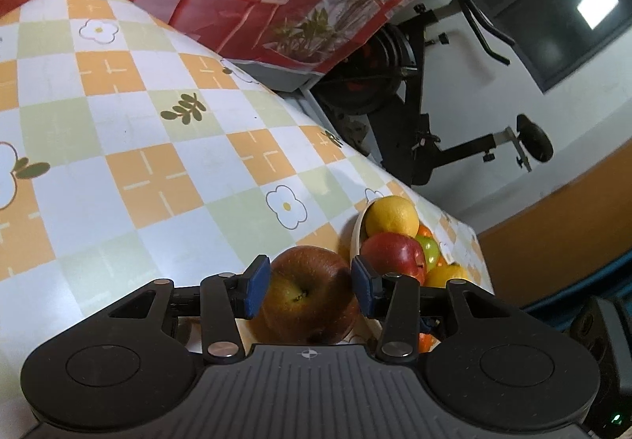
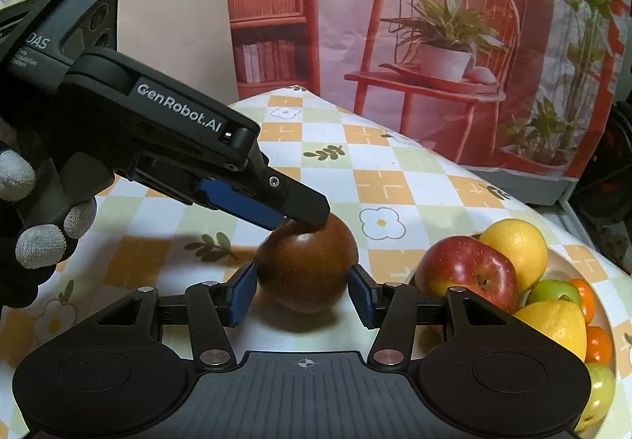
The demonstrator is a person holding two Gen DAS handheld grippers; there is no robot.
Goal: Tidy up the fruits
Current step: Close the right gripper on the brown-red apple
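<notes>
A dark red-brown apple (image 2: 308, 269) rests on the checkered tablecloth (image 2: 399, 178), just left of a white bowl (image 2: 568, 265) of fruit. My left gripper (image 1: 311, 291) straddles the apple (image 1: 308, 297) from above, its blue pads touching both sides. In the right wrist view the left gripper's fingers (image 2: 292, 206) rest on the apple's top. My right gripper (image 2: 302, 295) straddles the same apple from the front, pads against its sides. The bowl holds a red apple (image 2: 470, 273), lemons (image 2: 513, 245), a green apple (image 2: 553, 291) and small oranges (image 2: 598, 344).
The bowl (image 1: 357, 237) sits near the table's right edge. A printed backdrop with a red chair (image 2: 430, 44) stands at the table's far side. An exercise bike (image 1: 426, 115) stands beyond the table. My gloved hand (image 2: 35, 237) holds the left gripper.
</notes>
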